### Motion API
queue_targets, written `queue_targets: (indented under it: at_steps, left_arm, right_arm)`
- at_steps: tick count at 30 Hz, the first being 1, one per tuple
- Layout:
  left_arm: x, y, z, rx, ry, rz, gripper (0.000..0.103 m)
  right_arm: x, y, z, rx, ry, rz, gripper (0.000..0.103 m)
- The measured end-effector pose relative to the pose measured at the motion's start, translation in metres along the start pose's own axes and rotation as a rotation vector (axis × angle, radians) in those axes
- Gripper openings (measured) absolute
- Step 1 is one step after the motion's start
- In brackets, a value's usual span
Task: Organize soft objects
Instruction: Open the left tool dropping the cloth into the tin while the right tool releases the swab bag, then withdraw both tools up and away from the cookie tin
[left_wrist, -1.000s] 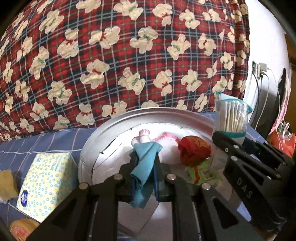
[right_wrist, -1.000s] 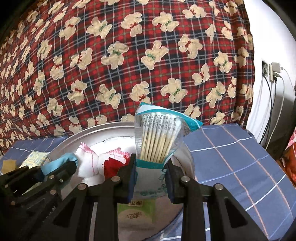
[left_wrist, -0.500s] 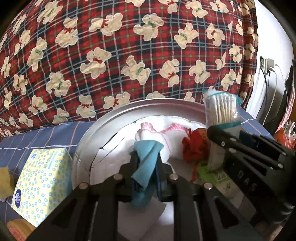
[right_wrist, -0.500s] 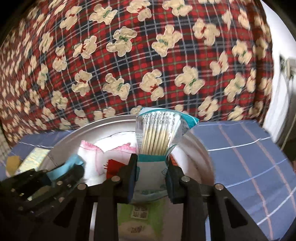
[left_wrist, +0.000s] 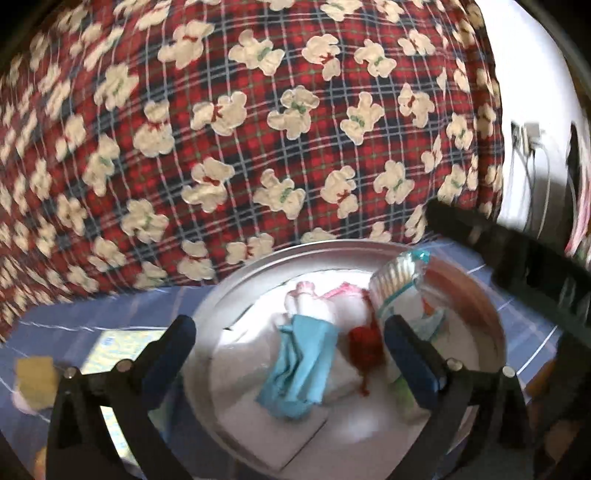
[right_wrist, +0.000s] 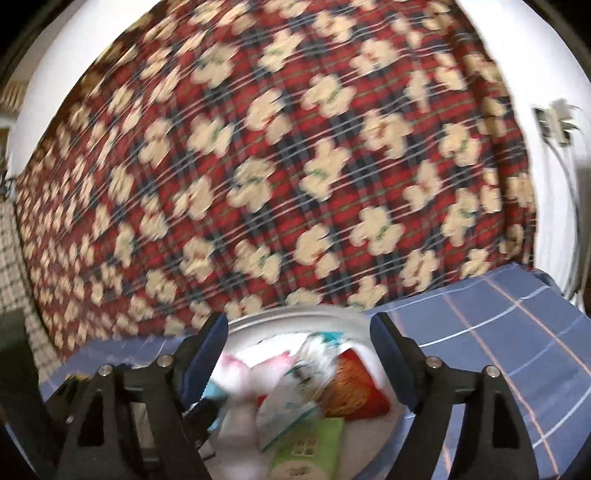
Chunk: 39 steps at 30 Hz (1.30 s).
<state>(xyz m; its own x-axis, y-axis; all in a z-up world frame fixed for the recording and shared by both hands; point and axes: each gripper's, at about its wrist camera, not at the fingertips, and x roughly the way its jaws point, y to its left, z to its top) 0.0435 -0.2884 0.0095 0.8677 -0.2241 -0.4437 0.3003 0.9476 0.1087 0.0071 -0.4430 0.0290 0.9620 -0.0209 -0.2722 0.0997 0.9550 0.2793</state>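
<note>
A round silver basin (left_wrist: 236, 291) sits on the blue checked bedsheet. In it lie a blue cloth (left_wrist: 299, 373), a white and pink cloth (left_wrist: 310, 302), a red knot of fabric (left_wrist: 364, 345) and a cotton swab pack (left_wrist: 400, 280). My left gripper (left_wrist: 288, 332) is open and empty above the basin. My right gripper (right_wrist: 297, 328) is open and empty above the basin (right_wrist: 291, 317); the swab pack (right_wrist: 295, 384), a green packet (right_wrist: 310, 446) and an orange-red item (right_wrist: 354, 387) lie below it. The right gripper's arm crosses the left wrist view at right.
A large red plaid quilt with bears (left_wrist: 258, 129) rises behind the basin. A yellow tissue pack (left_wrist: 110, 347) and a yellow sponge (left_wrist: 35, 376) lie left of the basin. A wall socket with cables (right_wrist: 554, 118) is at right.
Both grippers opened. The blue cloth dropped from the left gripper into the basin, and the swab pack dropped from the right gripper into it. Both grippers lifted back.
</note>
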Motion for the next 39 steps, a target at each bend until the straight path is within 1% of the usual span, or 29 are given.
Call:
queue_targets:
  at_steps: [3,5,8,9,11,13,16,22,28,34,39]
  left_arm:
    - [-0.001,0.001,-0.004,0.014,0.016,0.046,0.103]
    - [-0.004,0.004,-0.008,0.02,0.017,0.094,0.103]
    - [-0.01,0.009,-0.012,0.026,-0.001,0.152,0.103]
    - [-0.012,0.011,-0.014,0.024,-0.007,0.156,0.103]
    - [-0.016,0.015,-0.017,0.015,-0.01,0.156,0.103]
    - [-0.018,0.018,-0.02,0.003,-0.012,0.155,0.103]
    - [-0.023,0.018,-0.024,-0.001,-0.025,0.153,0.103]
    - [-0.04,0.019,-0.028,-0.005,-0.086,0.134,0.103]
    - [-0.045,0.019,-0.03,0.013,-0.077,0.124,0.103]
    - [-0.058,0.02,-0.035,0.021,-0.1,0.085,0.103]
    - [-0.072,0.022,-0.041,0.03,-0.111,0.055,0.103]
  right_arm:
    - [0.004,-0.006,-0.001,0.035,0.021,-0.006,0.081]
    - [0.008,-0.004,-0.002,0.027,0.04,-0.017,0.081]
    - [0.003,0.003,-0.003,-0.009,0.026,-0.051,0.081]
    - [0.001,0.003,-0.004,-0.02,0.015,-0.061,0.081]
    - [-0.008,0.003,-0.005,-0.032,-0.022,-0.084,0.081]
    - [-0.018,0.003,-0.008,-0.03,-0.072,-0.085,0.081]
    - [-0.023,0.004,-0.01,-0.031,-0.105,-0.107,0.081]
    - [-0.029,0.014,-0.016,-0.053,-0.104,-0.134,0.081]
    - [-0.038,0.025,-0.025,-0.062,-0.096,-0.157,0.082]
    - [-0.063,0.03,-0.033,-0.048,-0.112,-0.192,0.082]
    - [-0.069,0.041,-0.039,-0.089,-0.099,-0.217,0.082]
